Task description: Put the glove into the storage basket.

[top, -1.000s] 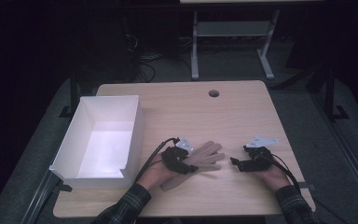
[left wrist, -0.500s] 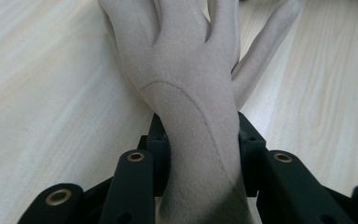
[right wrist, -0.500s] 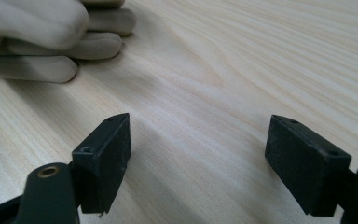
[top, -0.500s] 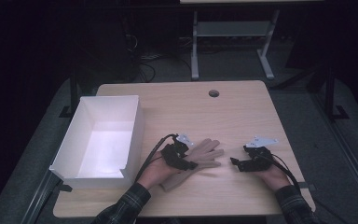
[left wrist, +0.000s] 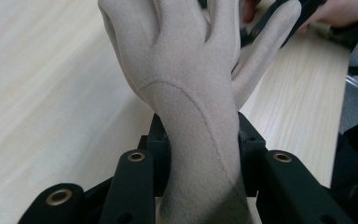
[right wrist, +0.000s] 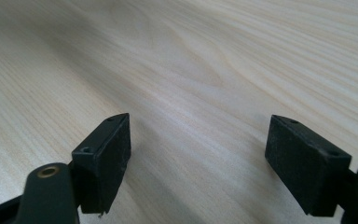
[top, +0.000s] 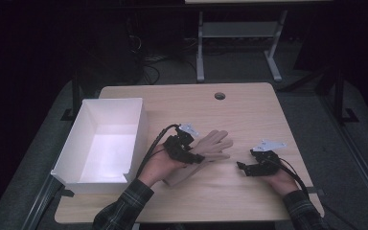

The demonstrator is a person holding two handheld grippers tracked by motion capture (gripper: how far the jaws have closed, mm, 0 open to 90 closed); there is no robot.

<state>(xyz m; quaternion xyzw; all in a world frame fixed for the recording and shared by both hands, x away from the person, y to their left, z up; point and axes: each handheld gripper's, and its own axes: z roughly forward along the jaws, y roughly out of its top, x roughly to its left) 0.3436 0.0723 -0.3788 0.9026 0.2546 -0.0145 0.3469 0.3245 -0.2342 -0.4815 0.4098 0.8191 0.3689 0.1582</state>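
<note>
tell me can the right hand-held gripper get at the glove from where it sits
Probably yes: the right hand-held gripper is open on bare table, nothing lies between it and the glove, whose cuff the left hand-held gripper holds.

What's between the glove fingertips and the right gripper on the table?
Nothing: in the high view, bare wood of the table separates the glove, clamped at the wrist by the left gripper, from the open right gripper.

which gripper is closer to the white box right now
Left. The left gripper, clamped on the beige glove, sits just right of the white box; the right gripper rests farther right, open.
</note>
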